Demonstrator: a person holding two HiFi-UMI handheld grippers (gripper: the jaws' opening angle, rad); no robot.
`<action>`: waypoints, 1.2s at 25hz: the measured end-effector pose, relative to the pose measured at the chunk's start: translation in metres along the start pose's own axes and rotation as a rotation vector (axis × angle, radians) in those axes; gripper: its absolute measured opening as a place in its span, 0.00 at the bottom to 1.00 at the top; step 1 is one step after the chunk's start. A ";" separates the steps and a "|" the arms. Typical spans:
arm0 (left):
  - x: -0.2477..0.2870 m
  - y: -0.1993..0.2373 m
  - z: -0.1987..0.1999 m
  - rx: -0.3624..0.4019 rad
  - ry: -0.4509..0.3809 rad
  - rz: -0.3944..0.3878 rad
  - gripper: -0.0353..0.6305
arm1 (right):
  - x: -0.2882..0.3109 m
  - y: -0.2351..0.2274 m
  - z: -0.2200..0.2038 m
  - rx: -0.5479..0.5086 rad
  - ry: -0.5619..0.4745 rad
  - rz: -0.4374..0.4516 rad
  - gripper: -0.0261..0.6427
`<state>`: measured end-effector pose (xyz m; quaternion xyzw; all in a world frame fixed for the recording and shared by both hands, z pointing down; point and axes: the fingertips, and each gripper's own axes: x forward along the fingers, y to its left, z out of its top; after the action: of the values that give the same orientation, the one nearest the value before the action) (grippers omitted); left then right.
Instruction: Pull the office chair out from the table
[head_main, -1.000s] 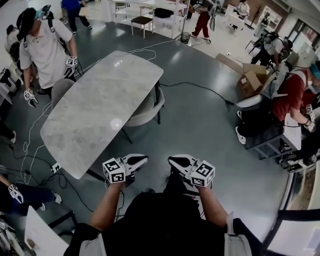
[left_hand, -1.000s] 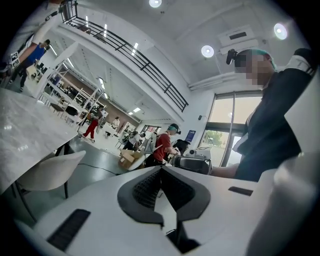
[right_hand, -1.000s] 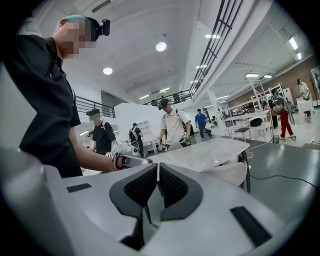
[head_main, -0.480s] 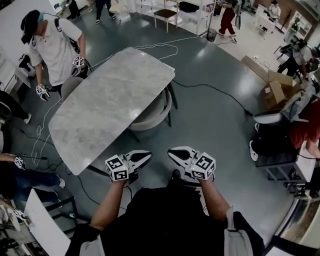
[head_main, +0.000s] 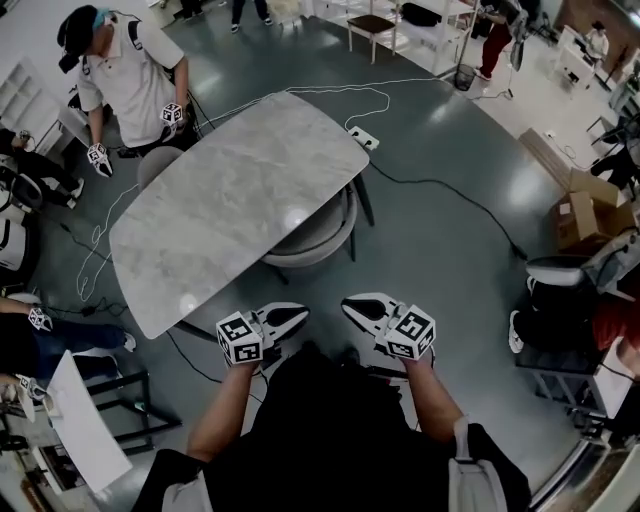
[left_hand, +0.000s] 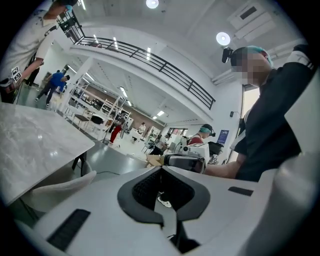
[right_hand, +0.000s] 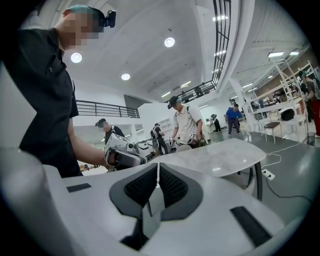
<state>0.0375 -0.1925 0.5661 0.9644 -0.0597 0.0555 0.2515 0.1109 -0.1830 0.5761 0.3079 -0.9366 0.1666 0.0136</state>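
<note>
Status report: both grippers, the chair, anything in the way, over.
Left gripper shut, empty; right gripper shut, empty. Chair tucked under table, untouched. Black cable on the floor right of chair; path ahead looks open.

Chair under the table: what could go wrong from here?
1. The left gripper and right gripper are both shut and apart from the chair; unless opened first, they may shove the backrest instead of gripping it.
2. The chair sits tucked under the table edge; a skewed pull could knock it against the top.
3. A cable lies on the floor beside the chair; its legs might snag it.
</note>
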 end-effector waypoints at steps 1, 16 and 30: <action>0.002 0.005 0.001 0.004 0.002 0.003 0.07 | 0.002 -0.005 -0.001 -0.005 0.010 0.009 0.07; 0.029 0.125 0.053 -0.014 -0.056 -0.005 0.07 | 0.065 -0.102 0.029 0.007 0.090 0.025 0.07; 0.024 0.220 0.095 0.032 -0.048 -0.024 0.07 | 0.161 -0.173 0.069 -0.055 0.148 0.025 0.07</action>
<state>0.0372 -0.4320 0.5925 0.9701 -0.0530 0.0301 0.2351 0.0860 -0.4277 0.5839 0.2823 -0.9411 0.1631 0.0893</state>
